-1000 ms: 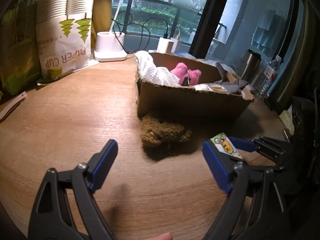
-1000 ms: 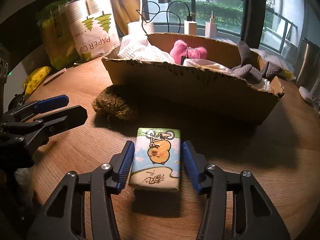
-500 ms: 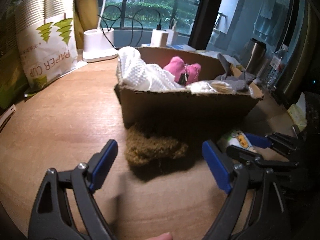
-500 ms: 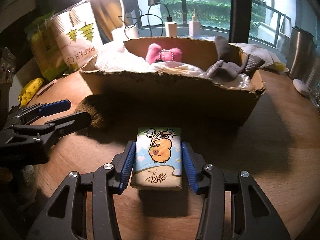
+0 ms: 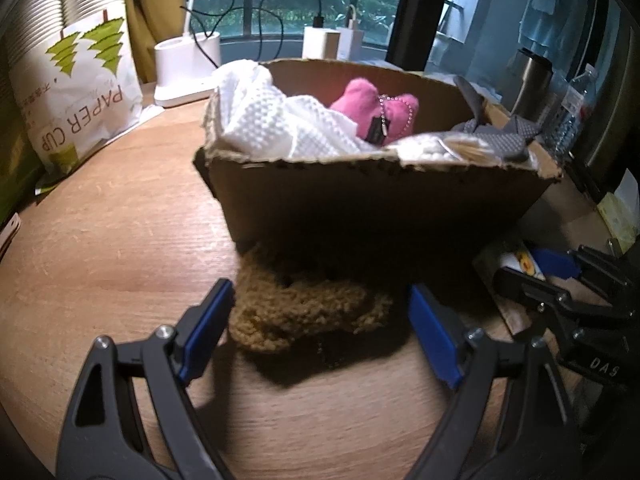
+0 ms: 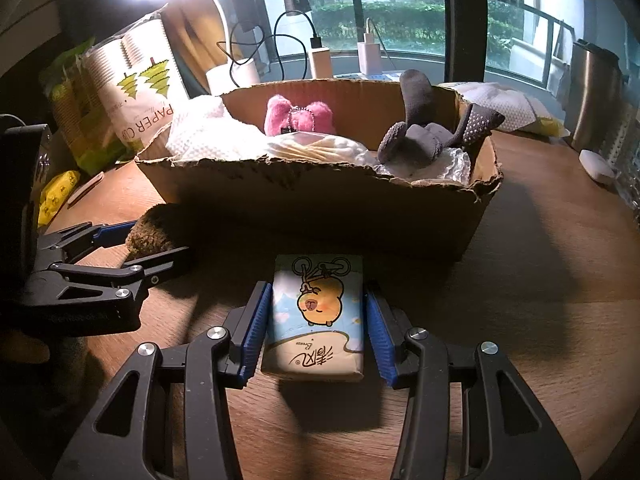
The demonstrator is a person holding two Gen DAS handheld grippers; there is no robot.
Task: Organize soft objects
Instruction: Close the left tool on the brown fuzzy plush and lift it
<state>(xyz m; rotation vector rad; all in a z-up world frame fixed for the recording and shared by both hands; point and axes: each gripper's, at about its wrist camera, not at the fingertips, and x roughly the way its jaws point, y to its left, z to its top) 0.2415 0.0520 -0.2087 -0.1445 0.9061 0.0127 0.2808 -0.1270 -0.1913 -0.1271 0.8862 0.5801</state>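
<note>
Nearest the right wrist camera, the right gripper (image 6: 316, 324) points down at a slant toward the wooden table (image 6: 540, 320). Its blue pads press both long sides of a tissue pack (image 6: 316, 316) printed with a cartoon animal, so it is pinching the pack, which sits just in front of the cardboard box (image 6: 320, 208).

The left gripper (image 5: 320, 332) also tilts downward, its jaws spread wide with nothing clamped. Between and just beyond its tips lies a brown fuzzy soft toy (image 5: 304, 308), resting on the table and touching the near wall of the box. The left blue pad stands just beside the toy's edge; whether it touches is not clear.

Inside the box lie a white waffle cloth (image 5: 280, 128), a pink plush (image 5: 376, 112) with a bead chain, a bag of cotton swabs (image 6: 320, 148) and grey socks (image 6: 428, 136).

Behind the box stand a paper cup pack (image 5: 80, 92), a white lamp base (image 5: 184, 68), chargers (image 6: 344, 60) with cables, and a metal tumbler (image 6: 592, 96) by the window.
</note>
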